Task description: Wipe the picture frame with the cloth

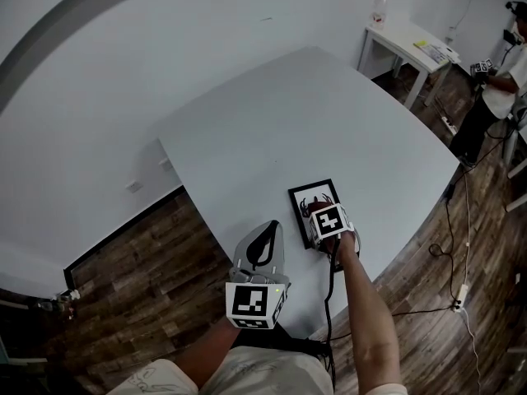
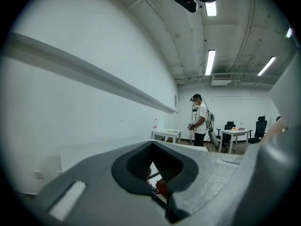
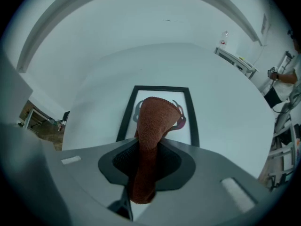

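A black picture frame (image 1: 306, 200) with a white print lies flat near the front edge of the white table (image 1: 329, 122). My right gripper (image 1: 327, 220) hovers over its near end, shut on a red-brown cloth (image 3: 153, 121). In the right gripper view the cloth hangs forward from the jaws and covers the middle of the frame (image 3: 162, 91). Whether it touches the glass is unclear. My left gripper (image 1: 265, 237) stands left of the frame, above the table, shut with nothing in it. Through its jaws (image 2: 153, 168) a bit of the cloth (image 2: 161, 186) shows.
A small white side table (image 1: 403, 35) with a bottle (image 1: 379, 11) stands at the back right. A person (image 1: 502, 81) stands beyond the big table's right corner. Cables (image 1: 457, 290) trail over the wooden floor on the right. The wall runs along the table's far side.
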